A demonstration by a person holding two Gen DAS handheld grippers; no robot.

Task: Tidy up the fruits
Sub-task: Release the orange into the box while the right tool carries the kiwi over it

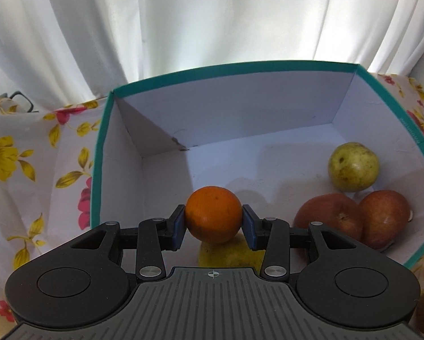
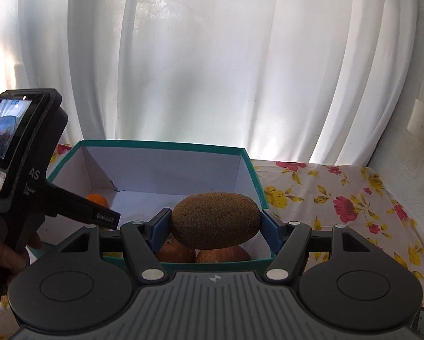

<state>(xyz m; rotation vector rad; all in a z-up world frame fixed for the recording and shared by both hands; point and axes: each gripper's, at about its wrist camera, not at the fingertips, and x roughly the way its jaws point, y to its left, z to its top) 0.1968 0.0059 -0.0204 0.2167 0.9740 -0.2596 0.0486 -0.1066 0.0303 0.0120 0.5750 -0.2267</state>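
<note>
Orange [image 1: 213,214] clamped in left gripper [image 1: 213,223], over box [image 1: 144,85] floor; free space at 12 o'clock. Right gripper [image 2: 215,228] grasps kiwi [image 2: 215,220], long axis crosswise.

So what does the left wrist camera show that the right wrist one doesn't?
Only the left wrist view shows the green pear and the yellow fruit lying in the box, plus glasses on the cloth. Only the right wrist view shows the kiwi gripped in the right gripper, and a hand. Both show the teal box, the orange in the left gripper, two red apples, the floral tablecloth and the white curtain.
</note>
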